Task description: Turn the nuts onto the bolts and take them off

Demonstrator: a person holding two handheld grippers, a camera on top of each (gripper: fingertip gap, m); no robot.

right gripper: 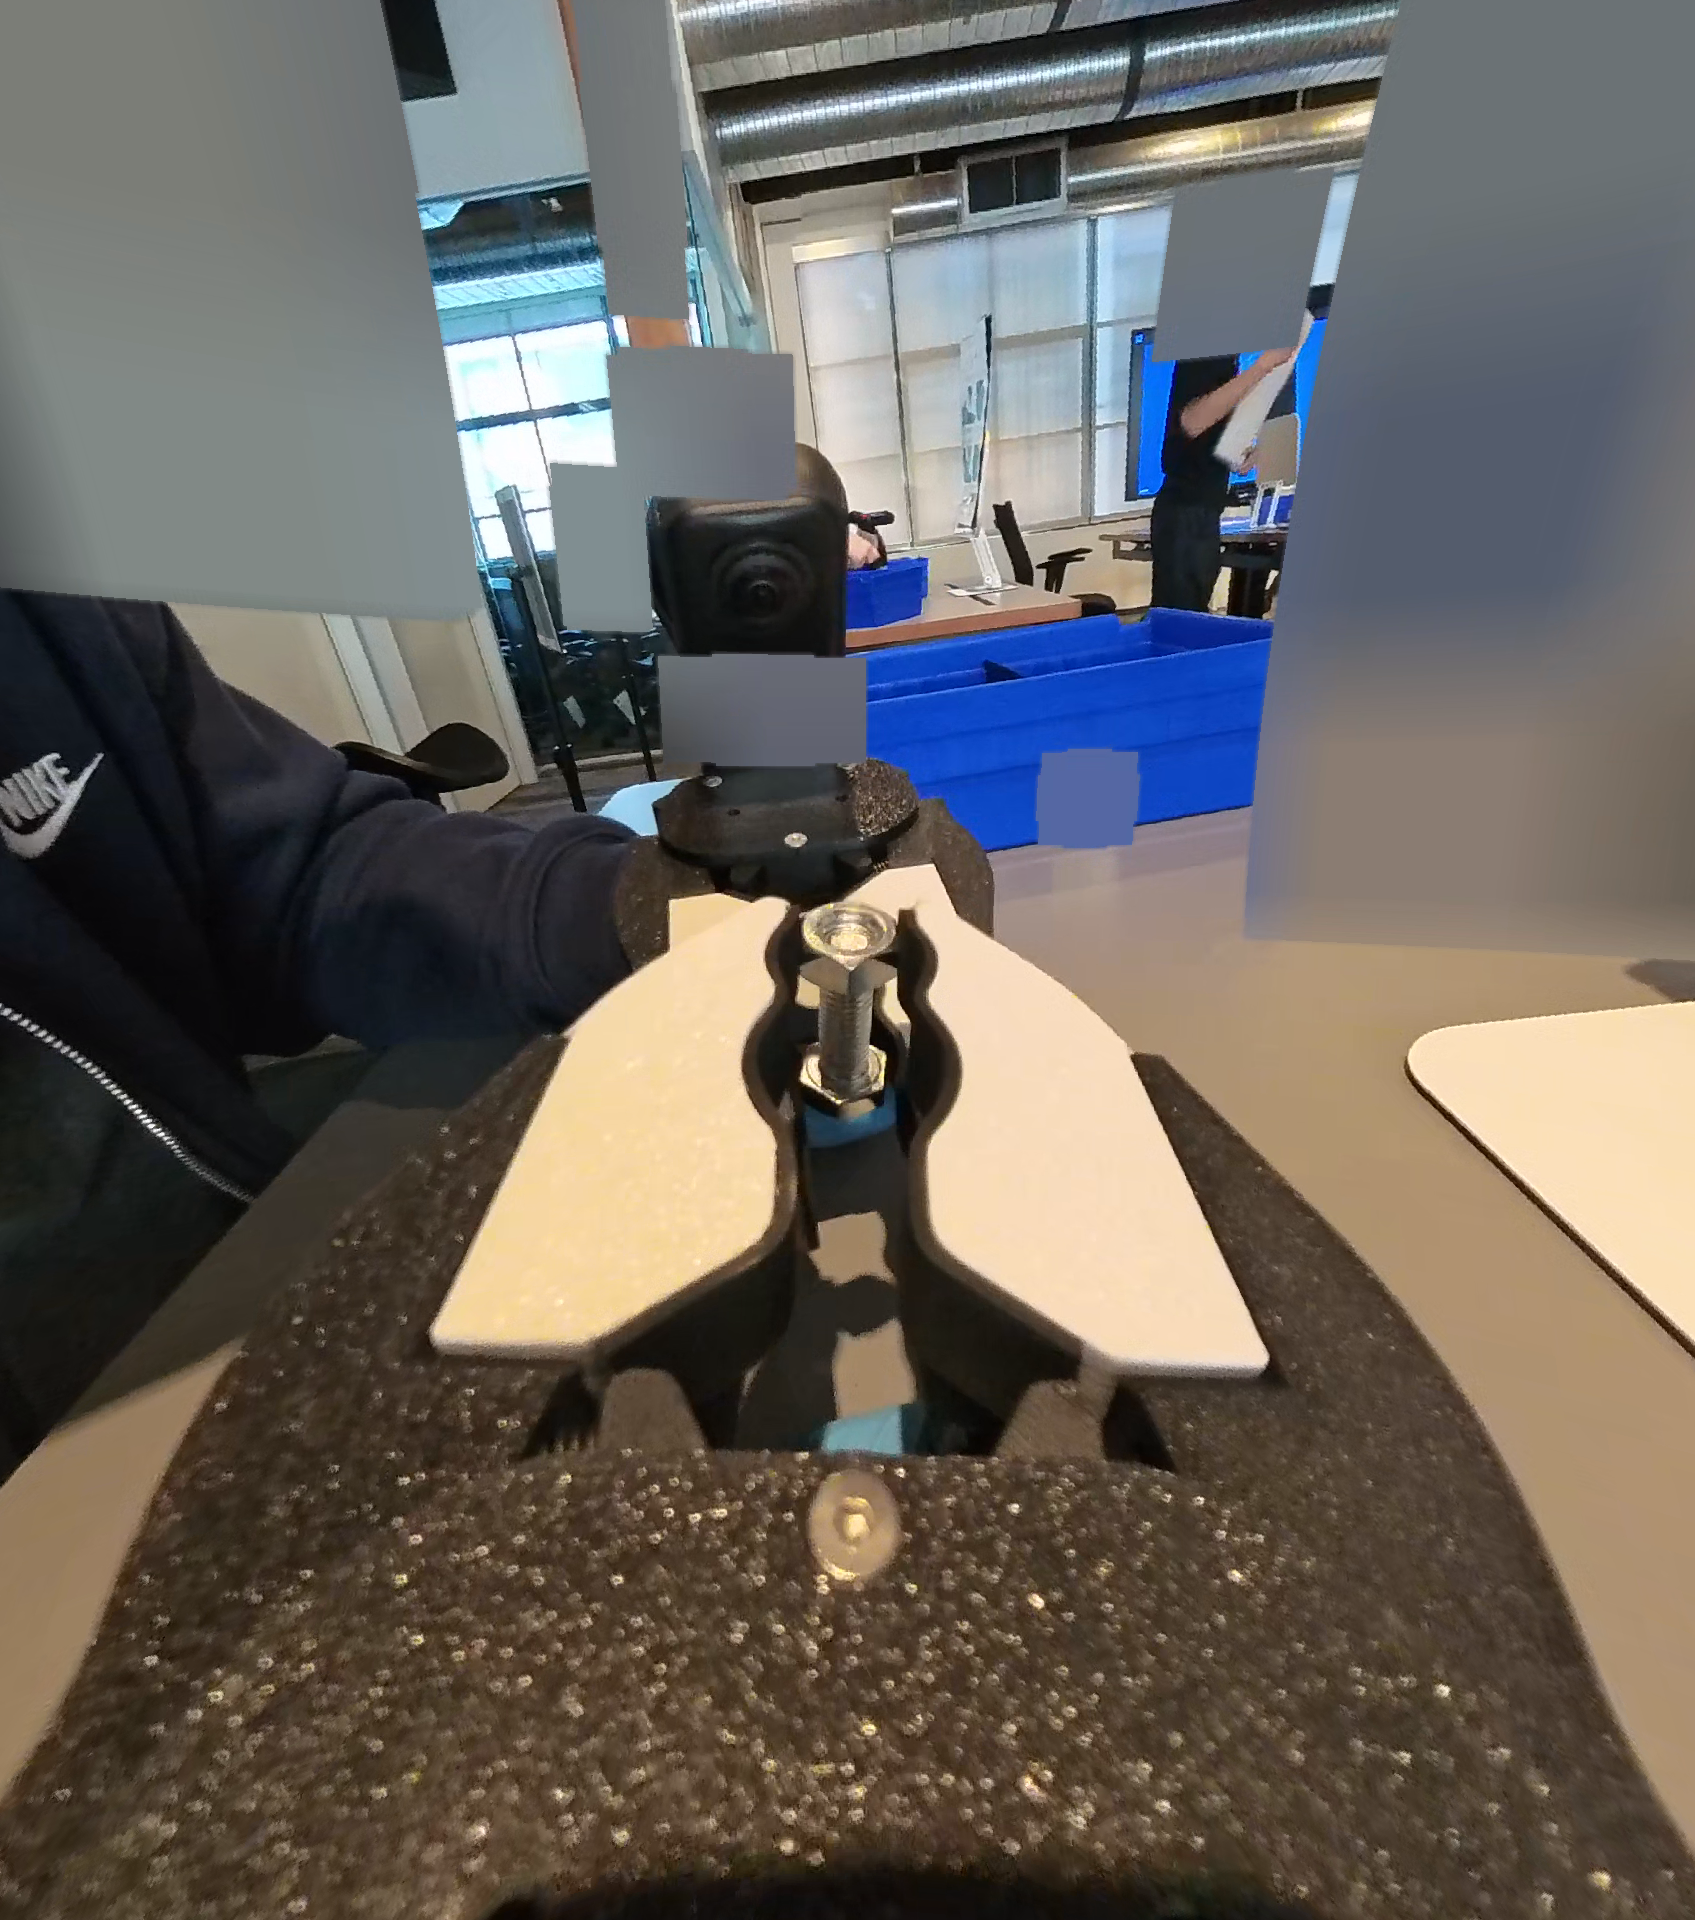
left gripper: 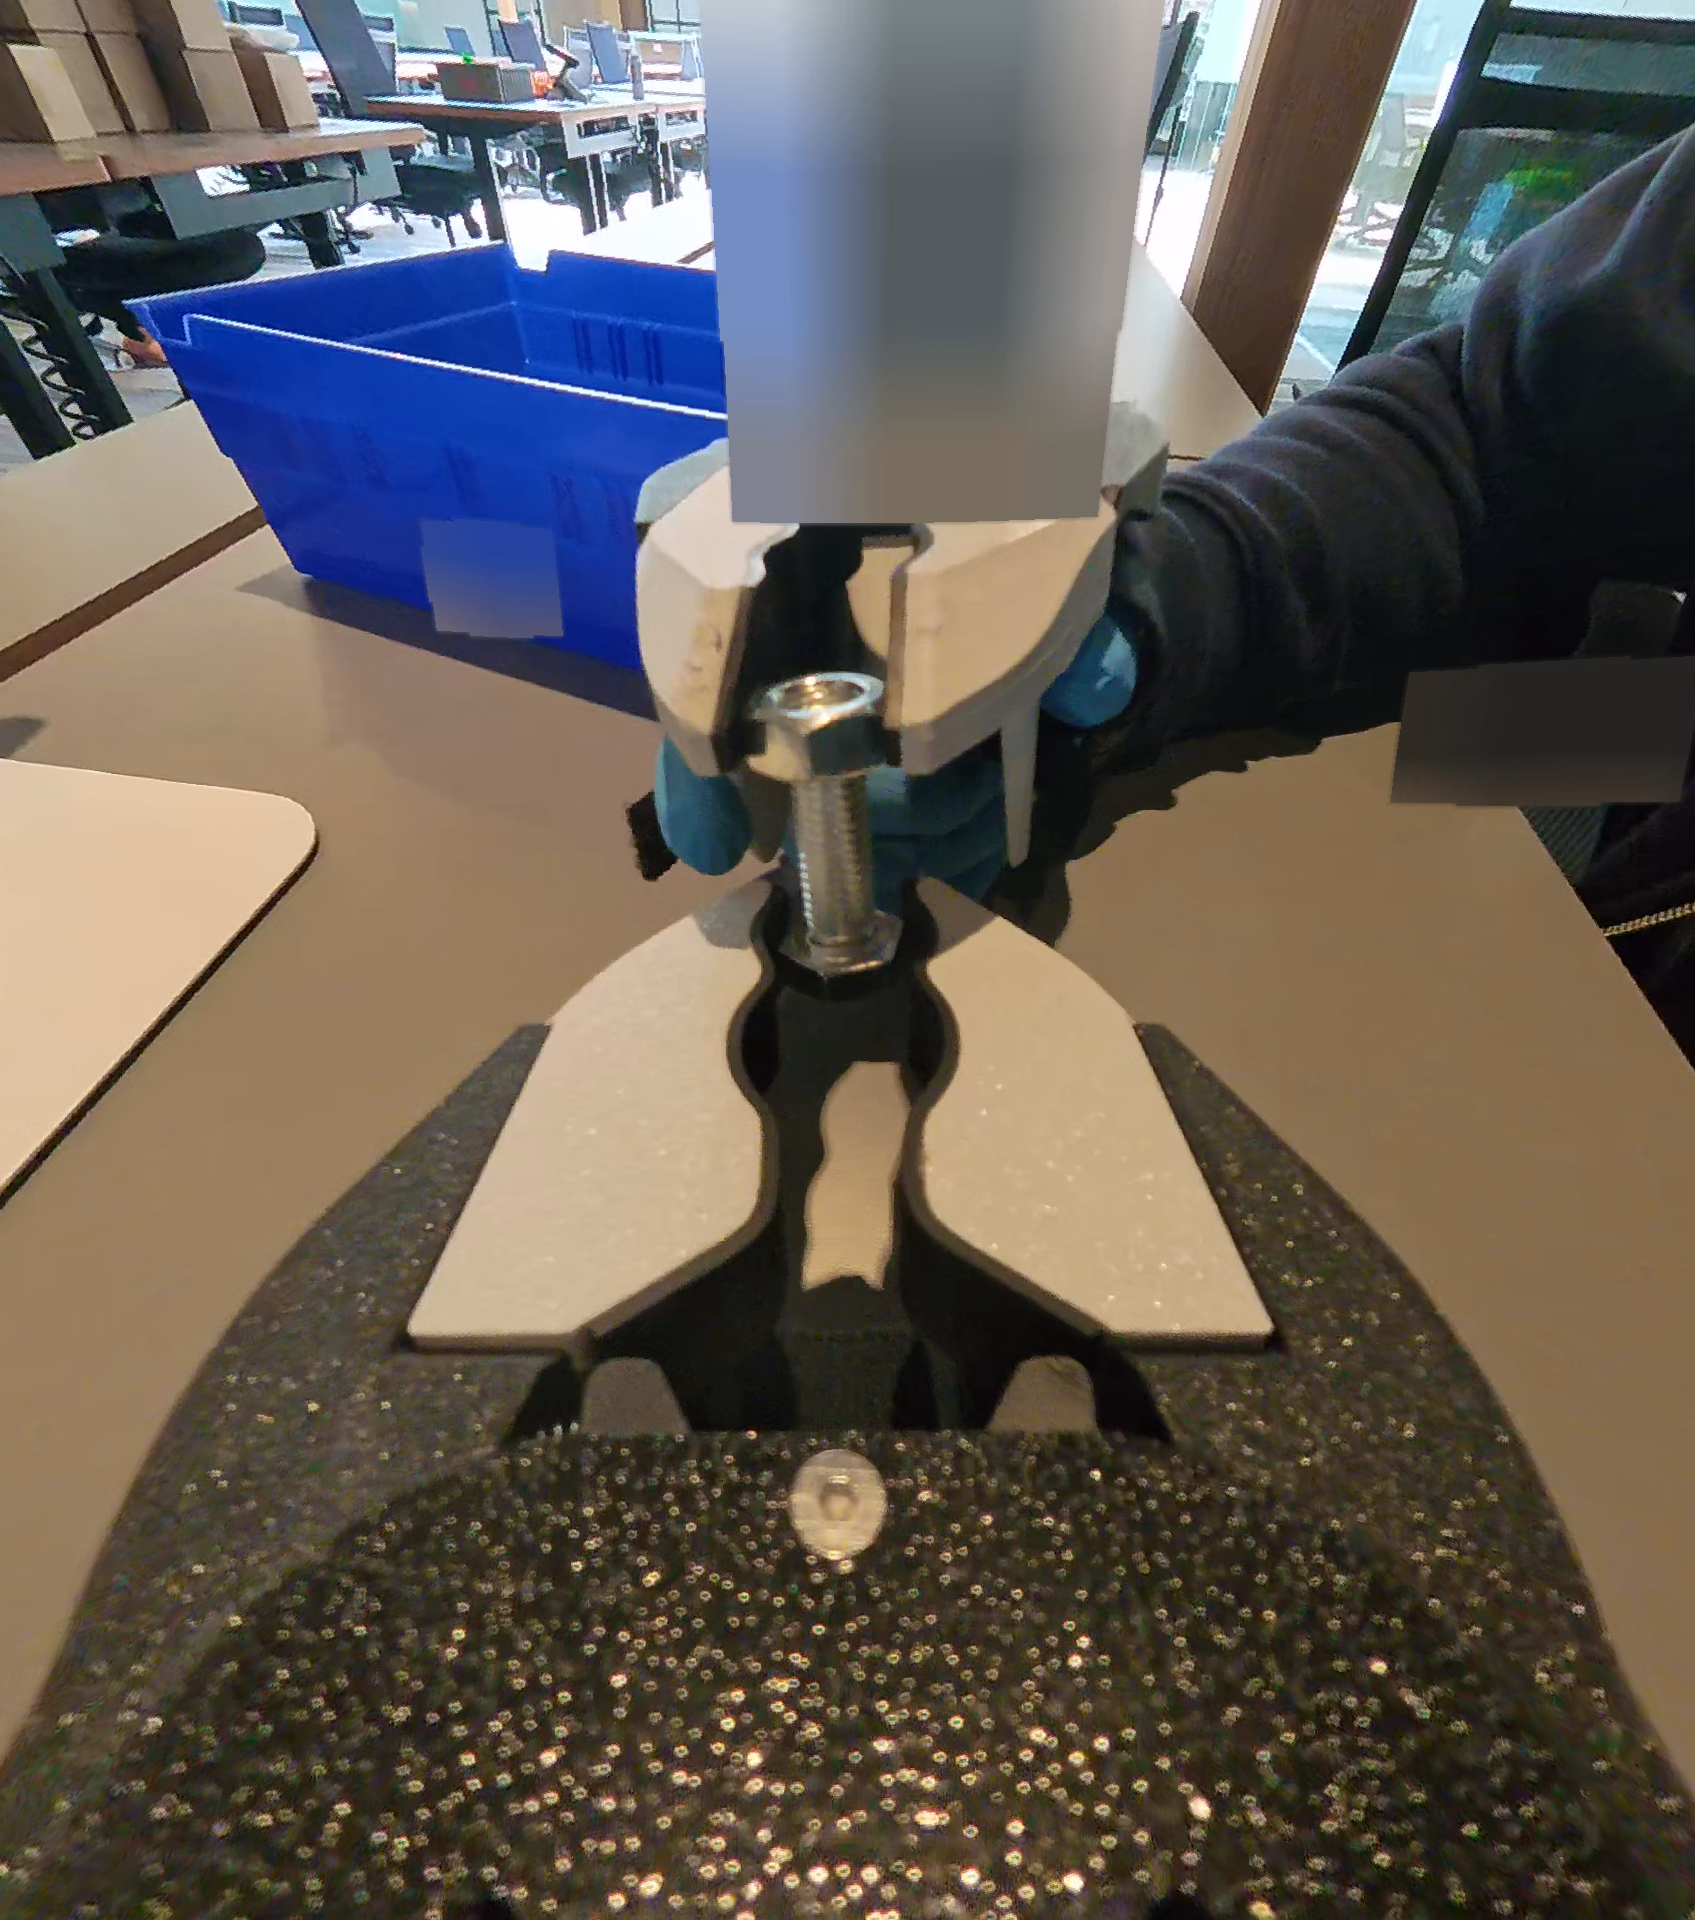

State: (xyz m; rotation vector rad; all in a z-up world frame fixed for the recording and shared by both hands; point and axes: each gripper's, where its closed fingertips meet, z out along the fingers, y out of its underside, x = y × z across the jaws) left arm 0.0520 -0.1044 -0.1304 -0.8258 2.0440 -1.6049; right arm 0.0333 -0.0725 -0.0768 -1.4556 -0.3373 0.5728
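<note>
Left gripper (left gripper: 838, 935): jaws pinched on the hexagonal head of the bolt (left gripper: 827, 852). Right gripper (right gripper: 843, 1065): jaws pinched on the nut (left gripper: 812, 727), which sits at the far tip of the thread. The two grippers face each other with the bolt spanning between them, held above the bench (left gripper: 1290, 987) near its middle.

Both are carried by a person in blue gloves (left gripper: 708, 821) and a dark sleeve (left gripper: 1394, 540).

Bench surface: smooth, grey-brown, matt. A blue bin (left gripper: 407, 436) stands towards the far edge, behind the grippers. A white mat (left gripper: 95, 904) with rounded corners lies to the side, well apart from the bolt, partly cut off by the frame edge.

Room: open-plan workspace. Beyond the bench are rows of desks (left gripper: 531, 114) and office chairs (left gripper: 355, 52), with cardboard boxes (left gripper: 43, 73) stacked on one desk. The right wrist view shows exposed metal ducts (right gripper: 1030, 83) at the ceiling, tall windows (right gripper: 978, 343), and a person (right gripper: 1196, 499) standing far off.
</note>
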